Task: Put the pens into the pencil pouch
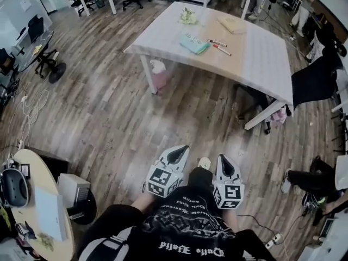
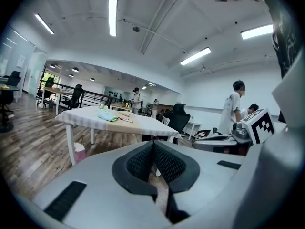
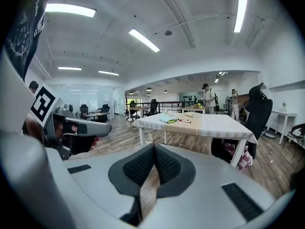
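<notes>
Nothing is done yet; the bench (image 1: 261, 53) is well apart from the person.
Two pens (image 1: 219, 46) lie on it beside the teal pencil pouch (image 1: 194, 43); the left hand-held gripper (image 1: 175, 156) and right hand-held gripper (image 1: 226, 167) are closed, both empty.

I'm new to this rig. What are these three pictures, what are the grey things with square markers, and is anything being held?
There is no robot here: a person holds a grey two-jaw gripper in each hand. The head view looks down from the person's head and shows the left gripper and right gripper above a wooden floor. The other two views come from cameras riding on each gripper, looking along its jaws. Both pairs of jaws are closed and empty. Some way ahead stands a white-topped table. On it lie a pale turquoise fabric pencil pouch and two slim marker pens, not yet touched.
</notes>
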The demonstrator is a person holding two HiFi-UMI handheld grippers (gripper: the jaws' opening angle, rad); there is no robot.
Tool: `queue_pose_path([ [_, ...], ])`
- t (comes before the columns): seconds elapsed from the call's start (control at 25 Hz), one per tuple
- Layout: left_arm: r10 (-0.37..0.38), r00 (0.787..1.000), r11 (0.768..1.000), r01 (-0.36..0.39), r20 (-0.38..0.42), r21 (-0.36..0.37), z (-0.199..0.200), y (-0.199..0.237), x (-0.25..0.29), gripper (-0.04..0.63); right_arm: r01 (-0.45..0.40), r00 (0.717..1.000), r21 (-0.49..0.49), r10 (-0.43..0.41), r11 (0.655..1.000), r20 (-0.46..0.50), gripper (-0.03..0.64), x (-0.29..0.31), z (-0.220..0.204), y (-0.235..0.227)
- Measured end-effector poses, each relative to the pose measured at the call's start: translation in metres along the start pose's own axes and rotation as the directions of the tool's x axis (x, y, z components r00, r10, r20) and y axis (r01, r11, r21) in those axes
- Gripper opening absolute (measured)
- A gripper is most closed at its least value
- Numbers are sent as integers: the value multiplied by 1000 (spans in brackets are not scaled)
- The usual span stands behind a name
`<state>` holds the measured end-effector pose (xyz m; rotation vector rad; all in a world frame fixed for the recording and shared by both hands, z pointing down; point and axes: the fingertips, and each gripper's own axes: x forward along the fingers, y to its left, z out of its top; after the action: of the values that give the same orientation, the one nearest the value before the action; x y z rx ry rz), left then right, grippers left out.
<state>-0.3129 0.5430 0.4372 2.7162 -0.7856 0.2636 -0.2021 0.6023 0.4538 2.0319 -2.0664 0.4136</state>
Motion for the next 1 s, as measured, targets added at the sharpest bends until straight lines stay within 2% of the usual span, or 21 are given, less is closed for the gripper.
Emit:
queue_pose_path([
  [0.16,49,999,999,-49,-4,1,15,14,44,20,-44,999,-6,44,999,-3,10,41,14,-36],
  [0.52,138,990,990,-138,-11,-4,44,22,167,20,-121,993,-16,121,993,13,10,123,55,-152],
  [0.88,190,982,982,-190,-9,-7,58,8,257,20,-186,982,-19,186,982,-26,10,168,58,-235],
  [1.0,193,981,981,-194,-20,-14,56,5,273,20,-188,981,22,189,982,-39,10,178,56,-249],
])
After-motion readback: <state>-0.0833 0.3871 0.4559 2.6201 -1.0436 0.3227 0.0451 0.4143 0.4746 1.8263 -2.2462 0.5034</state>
